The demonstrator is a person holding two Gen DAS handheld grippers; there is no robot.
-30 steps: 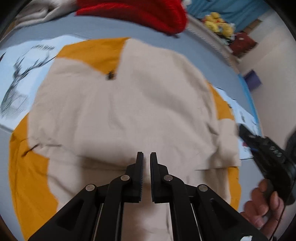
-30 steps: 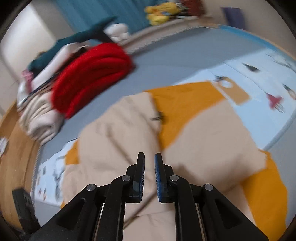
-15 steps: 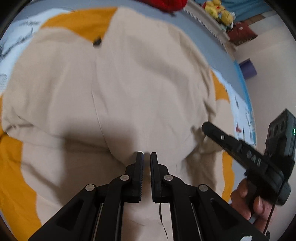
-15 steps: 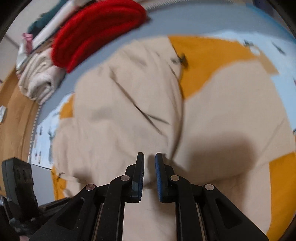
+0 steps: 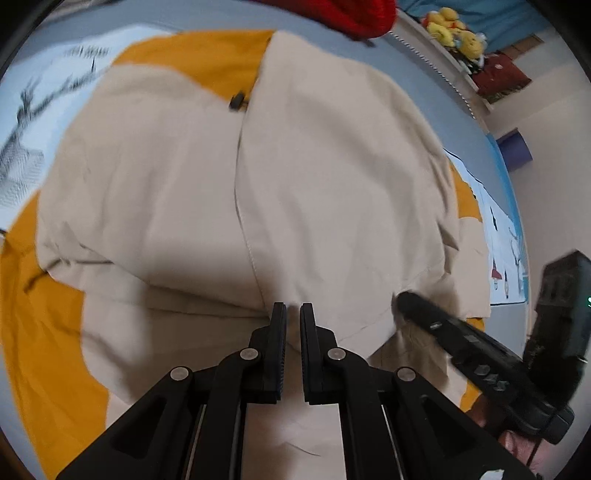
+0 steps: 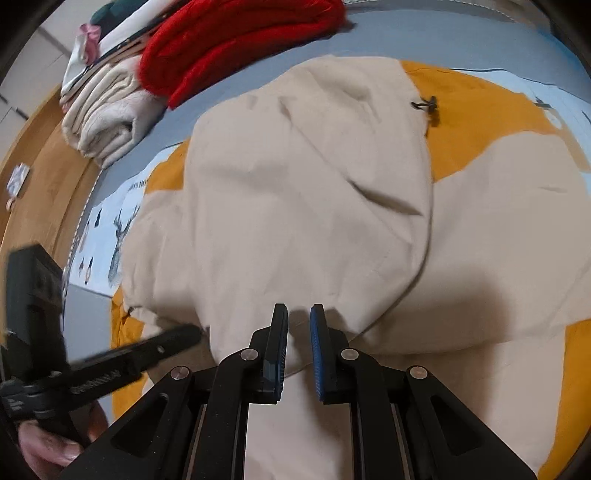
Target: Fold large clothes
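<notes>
A big beige and mustard-yellow garment (image 5: 314, 192) lies spread over a grey bed (image 5: 192, 20), part of it covering a pale blue sheet printed with deer (image 5: 33, 122). The beige panels are folded in over the yellow so that two halves meet along a stitched seam running down the middle, with a small dark toggle (image 5: 236, 101) at the top of that seam where the yellow shows.

The left tongs (image 5: 292, 314) point steeply down at the near edge of the cloth, right at the foot of the seam. Their jaws stand almost together with only a thin slit between them, and nothing is pinched there.

The right tongs (image 6: 298, 317) hang over the same near edge, a little to the side, above a rounded fold of beige. Their jaws are narrow too, a touch wider than the left pair; beige cloth shows through the gap, but I cannot tell whether any is gripped.

Each tool shows in the other's view, blurred: the right one (image 5: 461, 347) comes in low from the side onto the beige corner, held by a hand (image 5: 517, 439).

Beyond the garment, a red knitted thing (image 6: 236, 40) and a folded cream stack (image 6: 103, 114) sit on the bed. Yellow soft toys (image 5: 454, 33) line a ledge behind.
</notes>
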